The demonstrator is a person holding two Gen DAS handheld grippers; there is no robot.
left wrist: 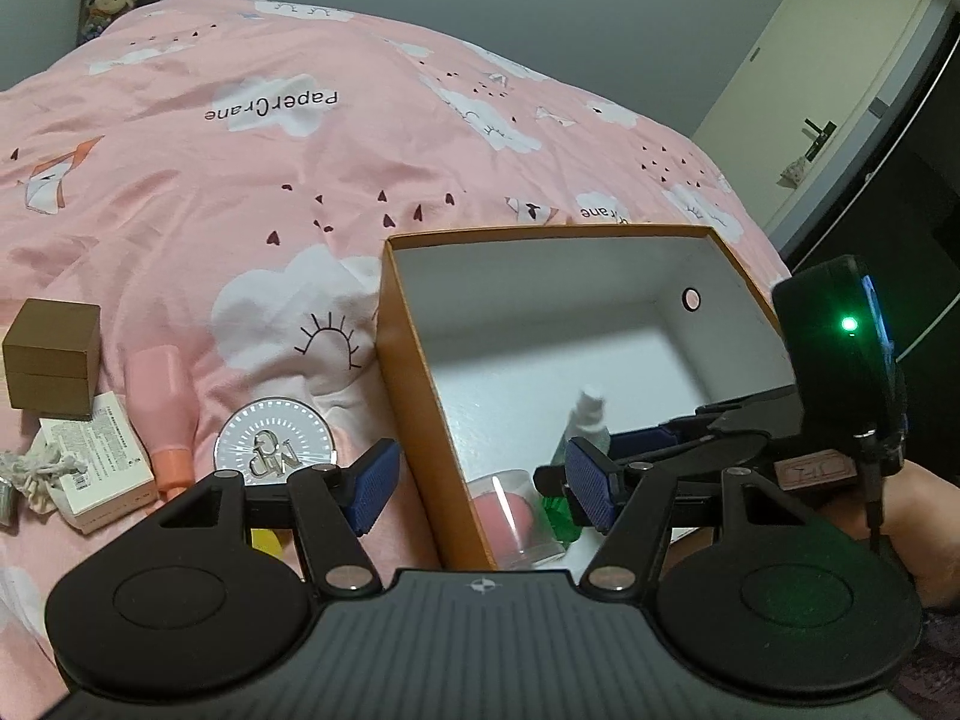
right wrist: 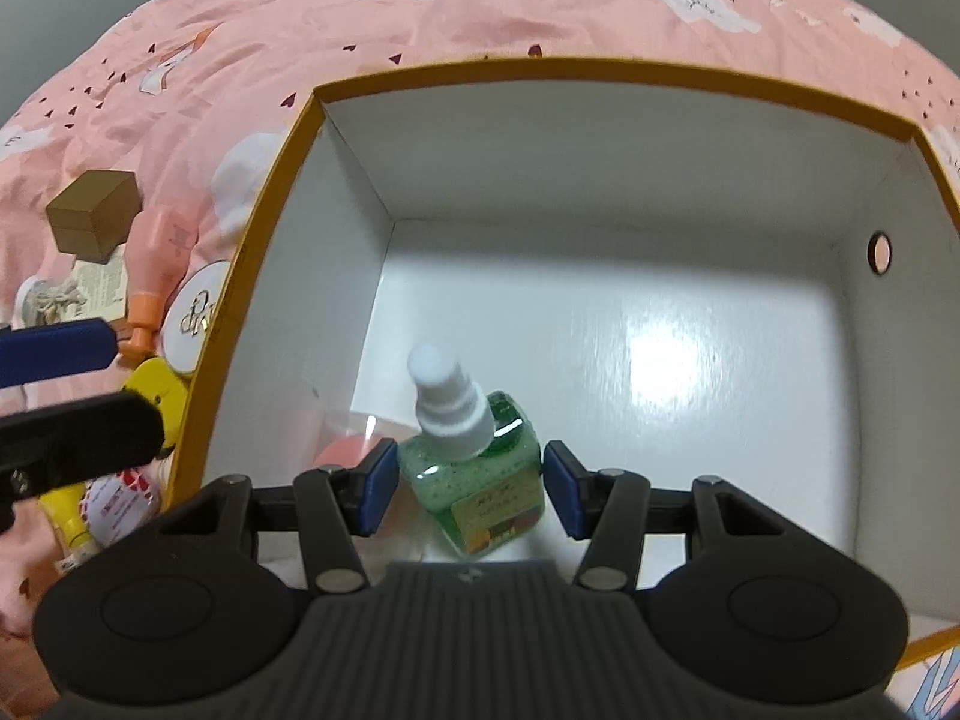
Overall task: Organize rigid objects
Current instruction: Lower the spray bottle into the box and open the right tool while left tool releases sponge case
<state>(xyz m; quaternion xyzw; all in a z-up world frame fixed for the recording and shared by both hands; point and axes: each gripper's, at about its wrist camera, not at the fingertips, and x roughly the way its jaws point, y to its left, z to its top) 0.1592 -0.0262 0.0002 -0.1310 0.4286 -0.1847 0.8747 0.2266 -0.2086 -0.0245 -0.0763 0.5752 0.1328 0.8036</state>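
An orange box with a white inside (left wrist: 408, 396) (right wrist: 600, 69) stands open on the pink bedcover. My right gripper (right wrist: 473, 493) reaches down into it, shut on a tilted green bottle (right wrist: 480, 480) with a white spray cap; the blue pads touch both its sides. Beside the bottle in the near corner is a clear cup holding something pink (left wrist: 516, 516) (right wrist: 345, 450). My left gripper (left wrist: 483, 489) is open with nothing held, and its jaws straddle the box's left wall. The right gripper's fingers (left wrist: 648, 438) come in from the right.
Left of the box on the bedcover lie a round silver tin (left wrist: 273, 441), a pink bottle (left wrist: 165, 414), a brown cube box (left wrist: 51, 354), a white carton (left wrist: 96, 462), a rope knot (left wrist: 36, 468) and a yellow item (right wrist: 153, 396). A door (left wrist: 840, 90) is far right.
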